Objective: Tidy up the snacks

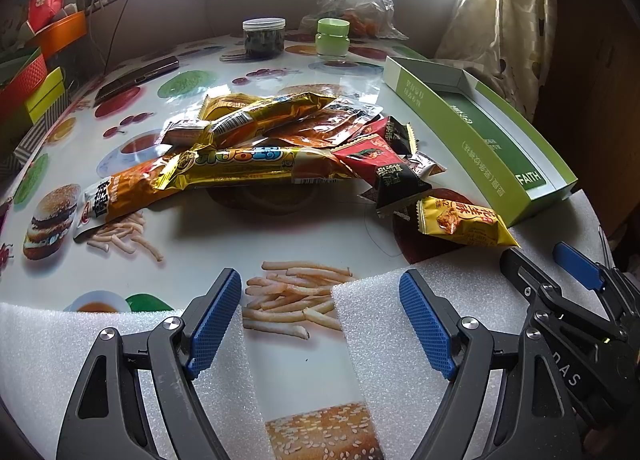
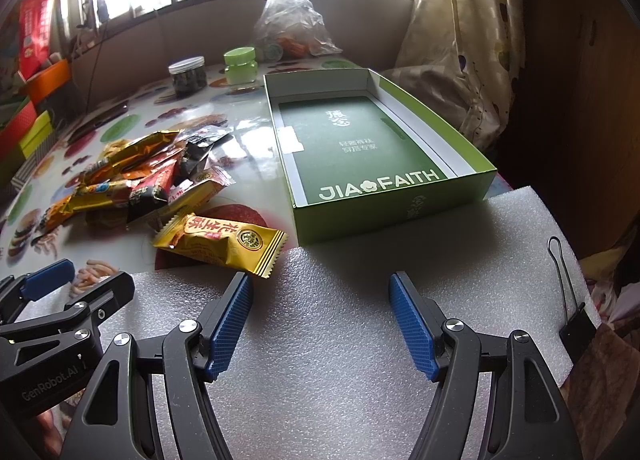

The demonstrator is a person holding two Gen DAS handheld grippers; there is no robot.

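Note:
A heap of snack packets (image 1: 280,140) lies mid-table, gold, orange, red and black wrappers mixed; the same heap (image 2: 136,180) shows at the left in the right wrist view. One yellow packet (image 1: 464,226) (image 2: 220,246) lies apart, nearest the box. An open green box (image 2: 380,156) (image 1: 480,132) with nothing in it stands to the right. My left gripper (image 1: 320,284) is open near the table's front edge, short of the heap. My right gripper (image 2: 320,284) is open over white foam, just behind the yellow packet and the box; it also shows in the left wrist view (image 1: 536,260).
White foam sheets (image 2: 360,340) (image 1: 400,320) cover the table's front edge, one held by a black binder clip (image 2: 576,328). At the back stand a dark jar (image 1: 264,38), a green-lidded jar (image 1: 332,36) and a clear plastic bag (image 1: 356,0). Coloured boxes (image 1: 36,88) line the left. A curtain (image 2: 464,40) hangs right.

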